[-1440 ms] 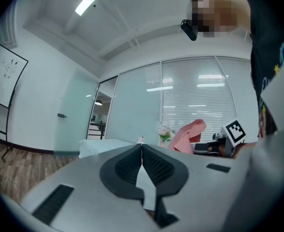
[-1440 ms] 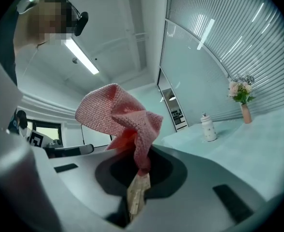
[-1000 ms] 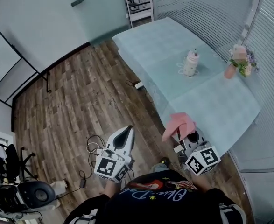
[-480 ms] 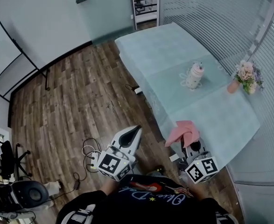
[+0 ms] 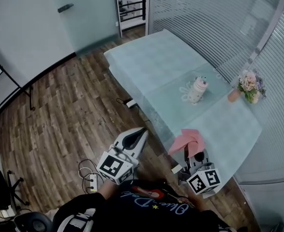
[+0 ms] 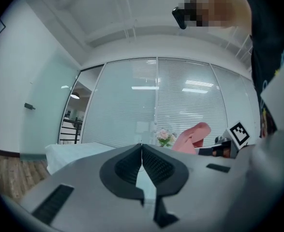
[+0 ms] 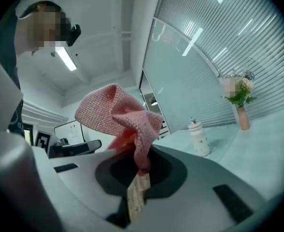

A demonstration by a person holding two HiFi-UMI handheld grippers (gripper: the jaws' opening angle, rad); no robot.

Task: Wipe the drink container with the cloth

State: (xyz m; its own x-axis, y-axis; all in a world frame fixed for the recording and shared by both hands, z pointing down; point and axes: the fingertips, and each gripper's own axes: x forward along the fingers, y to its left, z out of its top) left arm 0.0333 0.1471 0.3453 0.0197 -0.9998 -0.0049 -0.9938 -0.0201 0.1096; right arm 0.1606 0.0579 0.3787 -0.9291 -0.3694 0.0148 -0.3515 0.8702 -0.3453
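Our right gripper [image 7: 141, 167] pinches the cloth [image 7: 117, 112]. Our left gripper [image 6: 142, 146] is closed and empty. The bottle [image 5: 197, 89] stands right of centre, well away. Wiping it unsteadied could topple it.
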